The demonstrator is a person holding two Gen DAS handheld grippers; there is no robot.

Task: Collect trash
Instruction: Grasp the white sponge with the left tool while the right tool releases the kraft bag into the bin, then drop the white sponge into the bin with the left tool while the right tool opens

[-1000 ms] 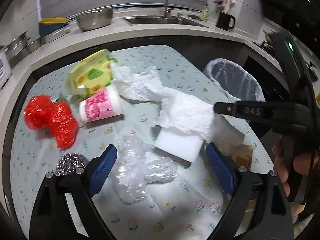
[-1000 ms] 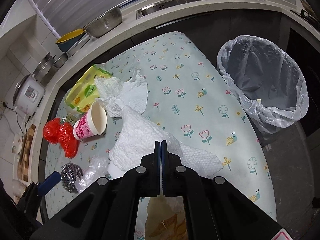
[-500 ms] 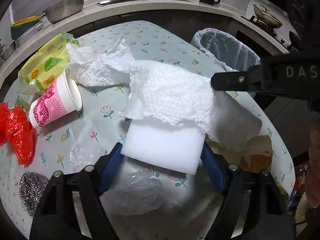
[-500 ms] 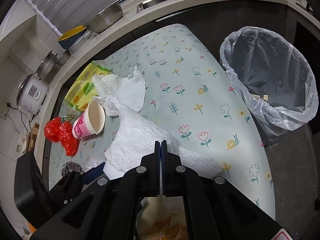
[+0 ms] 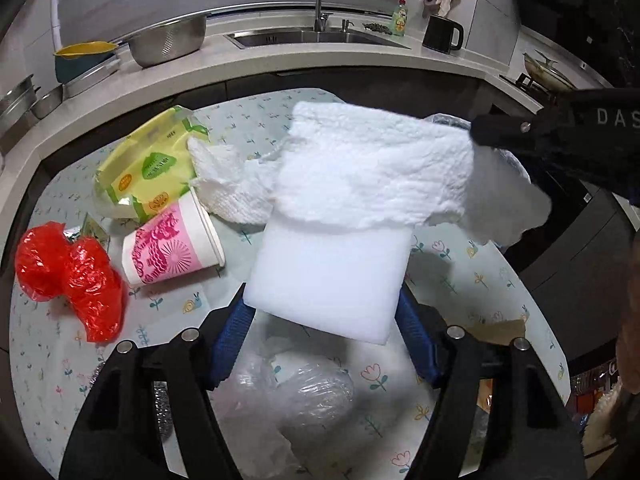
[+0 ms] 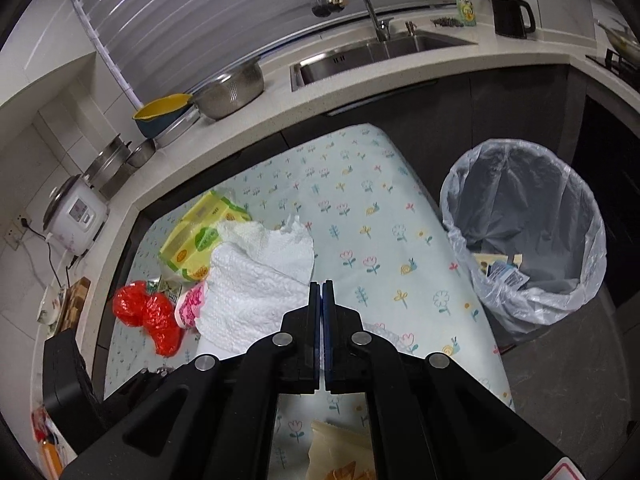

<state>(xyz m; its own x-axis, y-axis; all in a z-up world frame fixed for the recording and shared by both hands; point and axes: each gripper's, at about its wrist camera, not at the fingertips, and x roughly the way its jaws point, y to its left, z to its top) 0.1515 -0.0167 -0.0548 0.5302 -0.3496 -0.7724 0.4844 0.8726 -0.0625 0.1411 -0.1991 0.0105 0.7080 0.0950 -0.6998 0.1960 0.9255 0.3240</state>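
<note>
The worktop (image 6: 360, 208), covered in a flowered cloth, carries most of the trash, and the lined bin (image 6: 524, 236) stands just beside its right edge with a few scraps already at the bottom. The step in hand looks like two pickups at once, a paper towel and a white foam block, both probably bound for that bin. The paper towel (image 5: 376, 172) hangs lifted above the cloth, pinched at one corner by the right gripper (image 6: 322, 292), whose jaws are pressed together on it and point steeply down over the table. Below the towel, the white foam block (image 5: 332, 280) sits between the blue pads of the left gripper (image 5: 326, 332); its jaws are closing, and the pads appear to touch the block's sides, though how firmly I cannot tell. That gripper also slants downward. Next, the right hand needs to carry the towel across to the bin and let go above the liner, while the left must finish its squeeze before lifting. A paper cup (image 5: 172, 248), a red plastic bag (image 5: 68, 272), a yellow wrapper (image 5: 148, 168) and clear film (image 5: 308, 400) lie waiting.
</note>
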